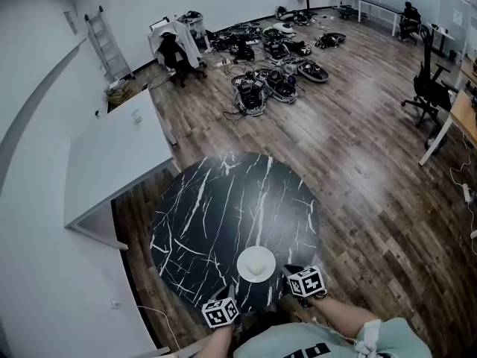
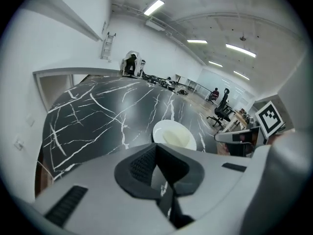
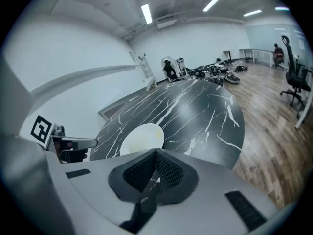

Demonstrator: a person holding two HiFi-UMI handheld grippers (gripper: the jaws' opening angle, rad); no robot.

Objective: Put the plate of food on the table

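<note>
Plate's down. The plate sits on the black marble table, close to the table's bottom edge in the head view and a bit right of middle. There's a pale yellowish lump of food in the middle of it, and I can't make out what the food is.

My left gripper is at the lower left of the plate and my right gripper is just beside its right rim. Neither one touches it. They bracket the plate from the bottom of the frame, both tilted forward and down toward the tabletop, marker cubes facing up. My right forearm comes in from the bottom edge, angled up and left. On the left side only a bit of the hand shows.

In the left gripper view, the left gripper has its dark pads pressed together at the tip with nothing between them. The plate sits just past the tip, and the other gripper's cube is at the right edge. It's the same in the right gripper view: the right gripper is closed and empty, with the plate just beyond and a little left of the tip.

Top of the head view is wood floor with a pile of gear.
</note>
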